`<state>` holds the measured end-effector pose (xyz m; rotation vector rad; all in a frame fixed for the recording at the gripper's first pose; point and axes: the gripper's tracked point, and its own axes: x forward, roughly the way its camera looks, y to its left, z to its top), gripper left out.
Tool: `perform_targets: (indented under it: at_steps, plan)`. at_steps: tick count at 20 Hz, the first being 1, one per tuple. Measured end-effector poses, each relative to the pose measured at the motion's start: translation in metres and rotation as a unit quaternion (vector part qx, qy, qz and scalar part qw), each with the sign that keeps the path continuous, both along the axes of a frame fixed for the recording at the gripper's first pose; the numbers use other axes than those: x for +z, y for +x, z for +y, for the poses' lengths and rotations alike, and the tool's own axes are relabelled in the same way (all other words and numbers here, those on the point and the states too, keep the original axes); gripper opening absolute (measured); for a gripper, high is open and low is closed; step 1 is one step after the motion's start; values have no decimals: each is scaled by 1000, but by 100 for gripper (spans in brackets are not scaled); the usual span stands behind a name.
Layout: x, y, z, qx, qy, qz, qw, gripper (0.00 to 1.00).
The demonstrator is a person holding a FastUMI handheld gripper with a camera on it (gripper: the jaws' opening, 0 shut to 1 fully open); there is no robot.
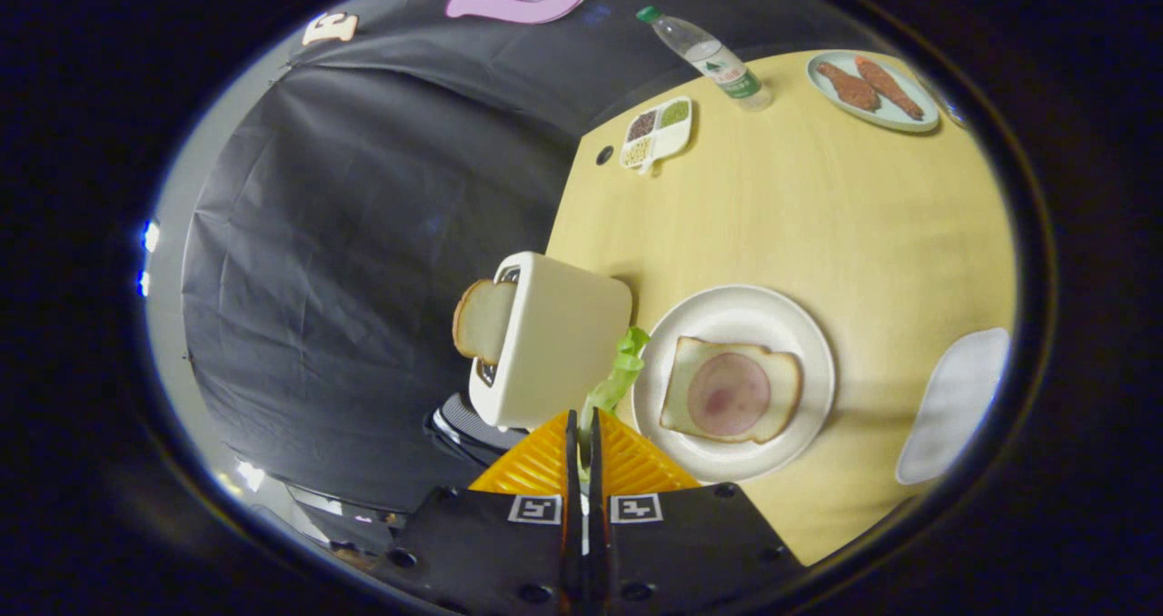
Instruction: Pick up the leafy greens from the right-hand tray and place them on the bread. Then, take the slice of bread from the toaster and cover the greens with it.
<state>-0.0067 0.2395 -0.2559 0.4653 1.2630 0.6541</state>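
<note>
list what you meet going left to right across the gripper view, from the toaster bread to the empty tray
bread slice in the toaster → toaster → leafy greens shut in the gripper → plate with ham-topped bread → empty tray

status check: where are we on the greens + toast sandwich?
Done: the leafy greens are picked up; the tray lies beyond the plate.
In hand: the gripper is shut on the greens, which hang between the toaster and the plate.
Left: put them on the bread with its round meat slice, then cover with the toaster slice, still in its slot.
</note>
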Motion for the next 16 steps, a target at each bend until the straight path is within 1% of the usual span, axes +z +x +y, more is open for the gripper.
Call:
perform_targets:
  at_steps: [3,7,9,16]
  plan:
    - [-33,8,-4,-10,-33,8,999,6]
    - [-73,25,-42,-35,-109,8,993,6]
    - [-85,27,-58,-38,-141,8,989,6]
    - [-106,15,-81,1,-219,-6,976,6]
